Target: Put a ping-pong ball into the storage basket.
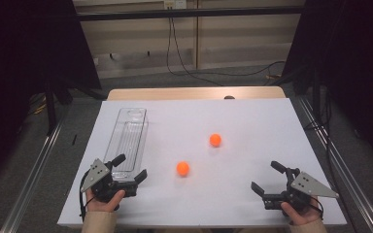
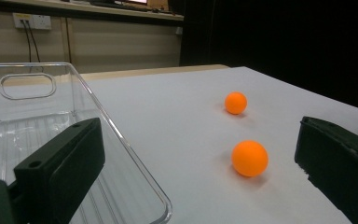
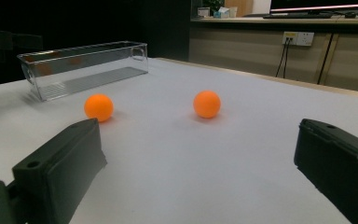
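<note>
While both hands rest at the near edge of the table (image 1: 252,121), each claw stands spread wide and grips nothing. The left claw (image 1: 132,169) sits at the near end of a clear plastic bin (image 1: 127,141); in the left gripper view one jaw appears in front of the bin's corner and the other out over the bare white surface, though whether the jaw touches the bin's wall cannot be told. The right claw (image 1: 268,177) hovers or rests near the table's right front, jaws well apart, with empty white surface between them.

Two orange balls lie loose on the table between the claws. The nearer ball (image 1: 183,168) sits just right of the bin's near end; the farther ball (image 1: 215,140) lies beyond it, toward the middle. Neither ball touches a jaw, the bin, or the other ball. The long bin runs away from the person along the table's left side.
</note>
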{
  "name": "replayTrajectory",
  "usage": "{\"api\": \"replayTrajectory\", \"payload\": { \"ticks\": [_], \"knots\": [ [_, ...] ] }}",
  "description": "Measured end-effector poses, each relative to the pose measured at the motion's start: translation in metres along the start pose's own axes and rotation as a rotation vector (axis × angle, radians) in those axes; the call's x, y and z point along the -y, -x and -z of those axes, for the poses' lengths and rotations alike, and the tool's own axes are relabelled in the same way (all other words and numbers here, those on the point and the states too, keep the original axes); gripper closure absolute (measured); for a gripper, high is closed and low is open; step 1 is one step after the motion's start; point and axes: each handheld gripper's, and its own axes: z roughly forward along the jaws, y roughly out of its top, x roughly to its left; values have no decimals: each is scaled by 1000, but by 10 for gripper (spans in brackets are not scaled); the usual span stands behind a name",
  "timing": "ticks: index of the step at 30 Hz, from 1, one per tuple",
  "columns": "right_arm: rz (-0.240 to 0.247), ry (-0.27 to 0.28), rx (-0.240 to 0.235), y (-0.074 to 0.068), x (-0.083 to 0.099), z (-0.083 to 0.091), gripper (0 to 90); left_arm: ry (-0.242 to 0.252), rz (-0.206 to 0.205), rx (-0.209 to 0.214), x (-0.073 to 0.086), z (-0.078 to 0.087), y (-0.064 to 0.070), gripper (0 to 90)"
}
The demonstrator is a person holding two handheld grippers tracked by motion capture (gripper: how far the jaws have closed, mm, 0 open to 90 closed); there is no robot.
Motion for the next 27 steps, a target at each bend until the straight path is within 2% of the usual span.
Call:
{"api": "replayTrajectory", "payload": {
  "ticks": [12, 27],
  "knots": [
    [5, 2, -4, -1, 0, 0, 6, -16, 11, 12, -2, -9, 4, 15],
    [4, 5, -10, -2, -1, 0, 7, -37, 5, 31, -4, -21, 11, 16]
  ]
}}
